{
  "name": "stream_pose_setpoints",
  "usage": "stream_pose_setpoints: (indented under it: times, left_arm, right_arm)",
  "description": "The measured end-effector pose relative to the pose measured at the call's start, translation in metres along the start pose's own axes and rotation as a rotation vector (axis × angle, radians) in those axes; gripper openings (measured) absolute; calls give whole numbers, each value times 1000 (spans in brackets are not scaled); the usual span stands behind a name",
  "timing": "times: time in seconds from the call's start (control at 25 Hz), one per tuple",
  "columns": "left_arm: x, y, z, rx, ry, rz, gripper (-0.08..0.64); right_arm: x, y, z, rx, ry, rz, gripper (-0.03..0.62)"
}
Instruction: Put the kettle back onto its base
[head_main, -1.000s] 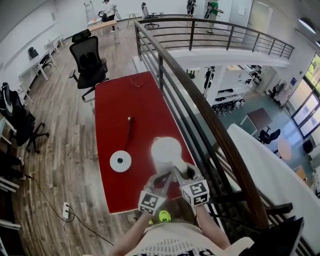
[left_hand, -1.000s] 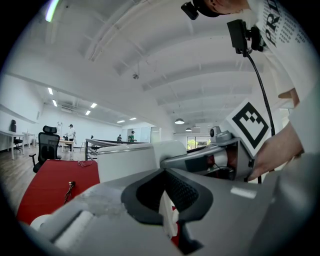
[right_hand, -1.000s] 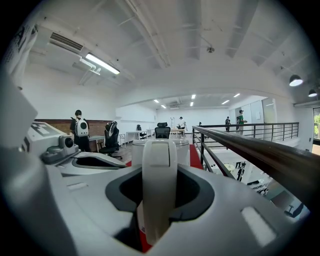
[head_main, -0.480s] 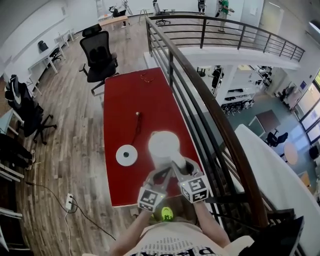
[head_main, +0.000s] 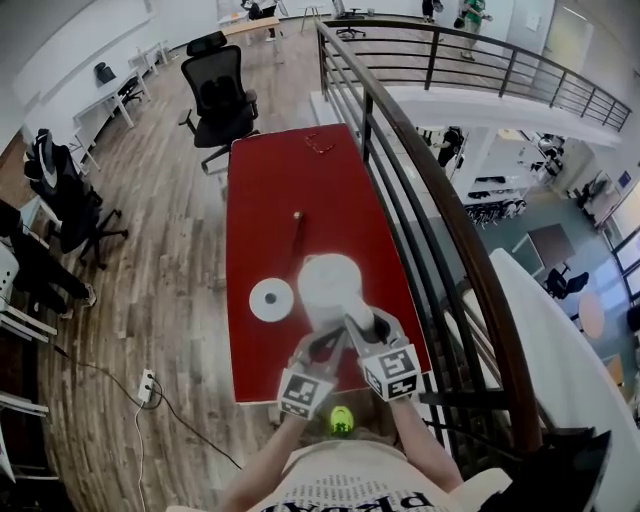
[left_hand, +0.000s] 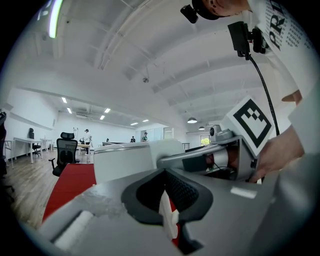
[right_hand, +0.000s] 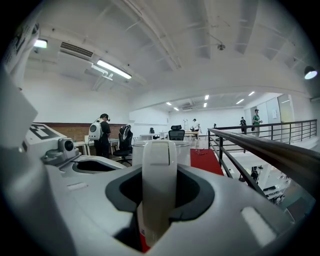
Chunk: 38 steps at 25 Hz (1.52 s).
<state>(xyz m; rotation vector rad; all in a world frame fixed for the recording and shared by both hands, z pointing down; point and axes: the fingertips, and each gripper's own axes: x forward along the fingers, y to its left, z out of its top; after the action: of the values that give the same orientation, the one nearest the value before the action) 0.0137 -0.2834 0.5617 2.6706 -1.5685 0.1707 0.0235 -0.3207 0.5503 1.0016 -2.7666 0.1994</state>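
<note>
Risks: the kettle (head_main: 328, 288) hangs over the near right of the table (head_main: 260, 190), just right of the base (head_main: 271, 299). It's carried by its handle only, in the right gripper's (head_main: 360, 325) clench. The slick handle could pivot btwn the pads, so it'd land tilted or off-centre. The left gripper (head_main: 322, 345), jaws pinched nearly together by the handle, gives little support.

Table: flat matte red rectangle. Kettle: smooth white cylinder w/ flat lid. Base: thin white disc w/ dark centre.

We see a white kettle (head_main: 330, 285) and a white base (head_main: 271, 299) on a red table (head_main: 270, 200), black-and-white square patterns on both cubes (head_main: 305, 392), a black chair (head_main: 222, 85).
</note>
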Motion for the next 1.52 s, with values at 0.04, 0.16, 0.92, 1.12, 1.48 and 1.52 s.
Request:
stream_pose_setpoints:
  times: [0.04, 0.16, 0.92, 1.12, 1.48, 1.52]
  left_arm:
    - [-3, 5, -1, -1, 1, 5, 6]
    - [-8, 19, -2, -9, 1, 19, 6]
    - [-39, 138, 4, -26, -36, 30, 5]
    - [-50, 169, 5, -26, -45, 35, 5]
    - [-61, 218, 0, -13, -42, 59, 5]
    - [-62, 221, -3, -13, -40, 67, 5]
  right_arm:
    - [4, 3, 1, 1, 0, 6, 126]
    - [17, 11, 5, -4, 4, 16, 126]
    - [126, 65, 34, -41, 12, 18, 127]
    - [153, 81, 40, -43, 11, 22, 127]
    - [195, 105, 40, -60, 17, 68, 127]
    - [198, 107, 38, -56, 20, 75, 127]
